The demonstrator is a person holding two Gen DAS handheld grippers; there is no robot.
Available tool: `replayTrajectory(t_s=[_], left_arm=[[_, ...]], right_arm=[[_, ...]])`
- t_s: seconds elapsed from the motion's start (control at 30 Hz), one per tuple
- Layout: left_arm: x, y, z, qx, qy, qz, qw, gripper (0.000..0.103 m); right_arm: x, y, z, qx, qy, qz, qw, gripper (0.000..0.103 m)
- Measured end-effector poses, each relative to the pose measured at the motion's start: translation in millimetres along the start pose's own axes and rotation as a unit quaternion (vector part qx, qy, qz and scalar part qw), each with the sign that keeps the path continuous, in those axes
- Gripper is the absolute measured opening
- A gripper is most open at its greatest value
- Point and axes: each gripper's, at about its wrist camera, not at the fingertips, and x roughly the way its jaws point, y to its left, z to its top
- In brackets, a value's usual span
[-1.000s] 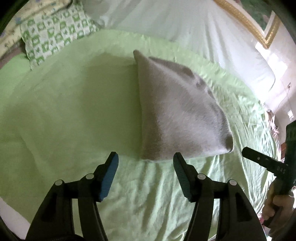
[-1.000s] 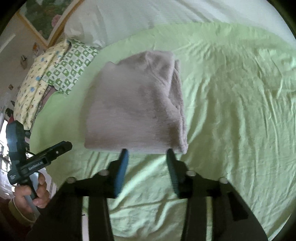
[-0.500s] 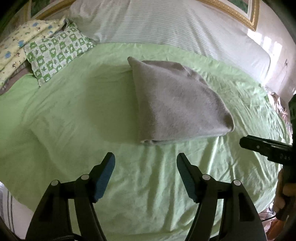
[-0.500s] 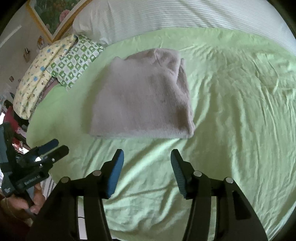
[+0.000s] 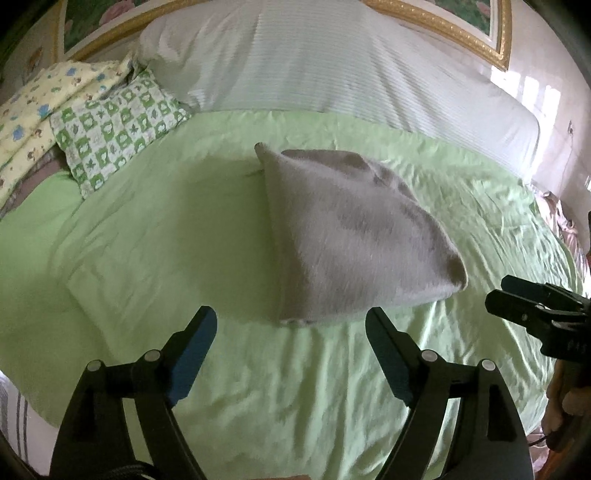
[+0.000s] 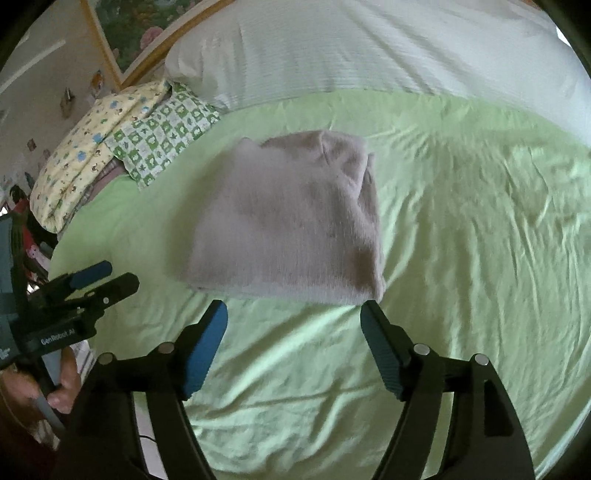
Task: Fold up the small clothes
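A grey fuzzy garment (image 5: 351, 236) (image 6: 291, 221) lies folded into a compact block on the light green sheet (image 5: 147, 240) (image 6: 461, 221). My left gripper (image 5: 291, 317) hovers just short of the garment's near edge, its jaws opening with only sheet between them. My right gripper (image 6: 294, 308) sits likewise just in front of that near edge, jaws opening and empty. Each gripper shows in the other's view: the right gripper (image 5: 535, 314) at the right edge, the left gripper (image 6: 88, 284) at the left edge, held by a hand (image 6: 55, 387).
A green-and-white checked pillow (image 5: 114, 129) (image 6: 162, 136) and a yellow patterned pillow (image 5: 33, 107) (image 6: 74, 158) lie at the far left. A white striped bolster (image 5: 332, 62) (image 6: 369, 48) runs along the head of the bed under a gilt picture frame (image 5: 461, 33).
Both grippers have opened wider and drawn back a little from the garment's near edge, rolling slightly. The folded garment stays lying on the sheet.
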Motion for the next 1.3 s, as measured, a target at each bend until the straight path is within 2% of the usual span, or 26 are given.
replayTrajectory(t_s=[0.2, 0.6, 0.93, 1.3], left_arm=[[3, -8, 7, -0.007, -0.009, 0.017, 0.9998, 0.084], [21, -21, 0, 0.009, -0.009, 0.045, 0.9989, 0.084], [33, -22, 1, 0.008, -0.006, 0.051, 0.9987, 0.084], [40, -18, 3, -0.002, 0.001, 0.053, 0.9986, 0.084]], right_arm=[[2, 0, 9, -0.011, -0.006, 0.002, 1.0, 0.08], [22, 2, 9, -0.034, -0.008, -0.006, 0.999, 0.085], [37, 2, 6, -0.064, -0.011, -0.021, 0.998, 0.085], [45, -1, 8, -0.056, -0.011, -0.009, 0.998, 0.085]])
